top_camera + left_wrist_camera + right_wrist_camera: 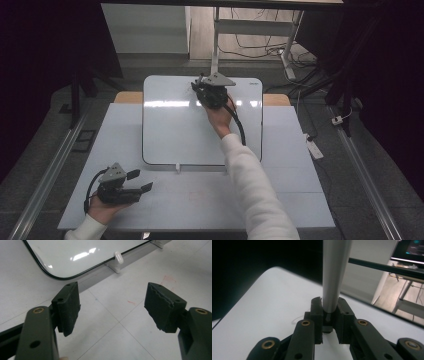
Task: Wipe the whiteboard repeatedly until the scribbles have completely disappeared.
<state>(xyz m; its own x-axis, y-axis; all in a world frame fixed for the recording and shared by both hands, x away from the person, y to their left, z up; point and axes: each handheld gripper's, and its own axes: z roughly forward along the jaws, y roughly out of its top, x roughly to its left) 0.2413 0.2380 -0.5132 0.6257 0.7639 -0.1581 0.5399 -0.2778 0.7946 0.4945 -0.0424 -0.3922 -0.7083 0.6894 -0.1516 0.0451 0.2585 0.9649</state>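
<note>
The right gripper (329, 315) fingers pinch a thin, light, smooth pen (334, 272) near its end above the whiteboard (170, 130), so it may slip; the left gripper (112, 307) fingers are spread apart.

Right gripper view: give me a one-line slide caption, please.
Right gripper, jaws shut on a grey marker, poised over the whiteboard.

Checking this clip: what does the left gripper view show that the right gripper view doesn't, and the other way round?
Left gripper view: the left tongs open with nothing between them, above the white table with faint red marks, and a white clip at the near edge of the whiteboard. Right gripper view: the right tongs shut on a grey rod, probably a pen, with desk legs beyond. Shared: the whiteboard's glossy surface.
</note>
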